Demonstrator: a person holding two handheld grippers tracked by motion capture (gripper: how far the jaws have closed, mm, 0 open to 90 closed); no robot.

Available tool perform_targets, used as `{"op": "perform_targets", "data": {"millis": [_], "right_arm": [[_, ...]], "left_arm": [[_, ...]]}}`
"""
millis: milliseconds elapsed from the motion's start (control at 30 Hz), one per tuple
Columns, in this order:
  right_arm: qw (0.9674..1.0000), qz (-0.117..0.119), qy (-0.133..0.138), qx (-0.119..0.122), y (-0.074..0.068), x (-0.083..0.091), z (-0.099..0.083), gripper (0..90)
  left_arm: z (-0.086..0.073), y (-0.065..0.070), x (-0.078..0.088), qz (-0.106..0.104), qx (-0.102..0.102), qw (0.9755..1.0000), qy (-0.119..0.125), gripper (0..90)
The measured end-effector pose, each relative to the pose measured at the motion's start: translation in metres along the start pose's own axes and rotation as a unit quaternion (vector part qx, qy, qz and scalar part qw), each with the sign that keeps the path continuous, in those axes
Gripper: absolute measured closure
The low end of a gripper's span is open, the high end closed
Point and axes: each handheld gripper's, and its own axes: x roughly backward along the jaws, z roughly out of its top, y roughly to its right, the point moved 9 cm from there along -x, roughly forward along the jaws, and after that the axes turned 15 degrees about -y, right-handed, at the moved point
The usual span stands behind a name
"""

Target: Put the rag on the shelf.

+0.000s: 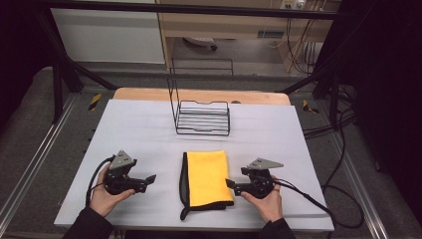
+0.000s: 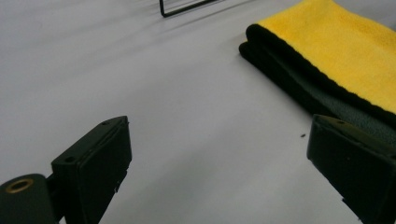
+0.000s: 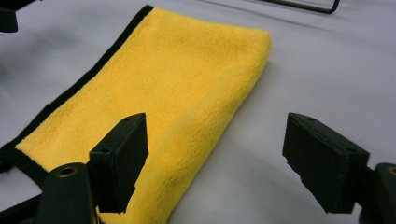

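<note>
Right gripper (image 1: 230, 183), lower right of frame: jaws spread, empty, just beside folded yellow cloth (image 1: 208, 177) (long axis running up-frame). Left gripper (image 1: 152, 179), also spread, sits farther off at lower left.

Black tongs (image 1: 149, 178) – grey plates, dark sleeves

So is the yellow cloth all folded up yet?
It looks folded: the yellow cloth lies doubled on the table. Nothing is in hand; the left gripper and right gripper sit open beside it. Perhaps it still goes into the empty wire rack.
</note>
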Motion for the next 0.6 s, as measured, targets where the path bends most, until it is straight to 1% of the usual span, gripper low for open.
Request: {"op": "perform_targets", "data": {"millis": [33,100,200,300,333,367,400,500,600], "right_arm": [[1.0000,0.004,0.003,0.002,0.003,0.000,0.003,16.1],[0.9999,0.006,0.008,0.007,0.010,0.001,0.009,12.7],[0.9998,0.002,0.021,0.007,0.020,0.002,0.015,7.2],[0.9997,-0.001,0.023,0.001,0.030,0.004,0.018,4.7],[0.9997,-0.007,0.022,0.000,0.033,0.004,0.019,4.2],[0.9997,-0.011,0.021,0.005,0.035,0.005,0.019,4.5],[0.9996,-0.012,0.023,0.003,0.036,0.005,0.019,4.7],[0.9995,-0.003,0.032,-0.004,0.036,0.006,0.018,4.8],[0.9996,-0.007,0.026,0.003,0.036,0.005,0.015,4.2]], "left_arm": [[0.004,0.001,0.000,-0.002,0.001,1.0000,0.003,6.4],[0.011,0.003,-0.001,-0.007,0.003,0.9999,0.009,6.3],[0.021,0.004,-0.005,-0.003,0.001,1.0000,0.006,6.4],[0.030,0.005,-0.012,0.000,0.003,1.0000,0.001,6.3],[0.034,0.006,-0.015,-0.001,0.004,1.0000,0.000,6.4],[0.037,0.007,-0.017,-0.001,0.006,1.0000,0.000,6.6],[0.041,0.008,-0.019,0.000,0.004,1.0000,-0.002,6.7],[0.051,0.010,-0.026,0.002,0.002,1.0000,-0.005,7.7],[0.063,0.012,-0.034,0.002,0.006,1.0000,-0.004,9.7]]}}
